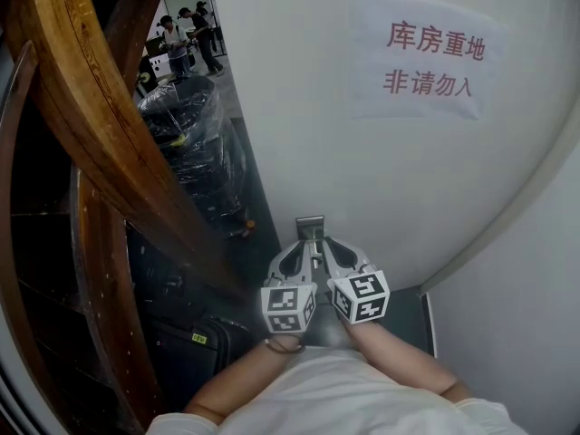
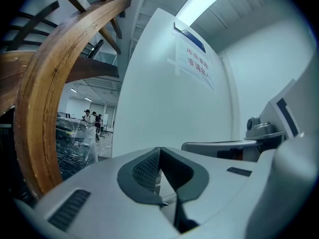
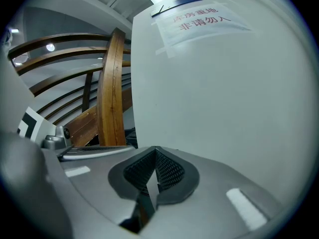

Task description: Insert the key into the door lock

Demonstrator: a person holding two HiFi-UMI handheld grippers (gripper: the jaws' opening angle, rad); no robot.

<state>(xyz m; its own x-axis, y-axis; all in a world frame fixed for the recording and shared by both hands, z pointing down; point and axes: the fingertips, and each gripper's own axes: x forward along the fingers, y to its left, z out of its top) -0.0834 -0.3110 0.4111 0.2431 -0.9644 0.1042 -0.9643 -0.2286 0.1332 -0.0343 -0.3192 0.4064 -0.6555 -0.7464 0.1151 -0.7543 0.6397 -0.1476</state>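
Door lock (image 1: 310,227): small metal plate at the edge of a white door (image 1: 381,179), low in the head view, directly ahead of both grippers. Left gripper (image 1: 306,248) and right gripper (image 1: 330,246) side by side, close together, both pointed at the plate; touching it or just short of it, impossible to tell. Left fingers (image 2: 147,169) closed, ribbed pads meeting at the tips. Right fingers (image 3: 167,169) likewise closed, tip to tip. Paper notice (image 1: 426,57) with red characters stuck high on the door. Curved wooden stair rail (image 1: 82,107) to the left, a plastic-wrapped black bundle (image 1: 186,125) behind it, people (image 1: 186,34) standing far off.
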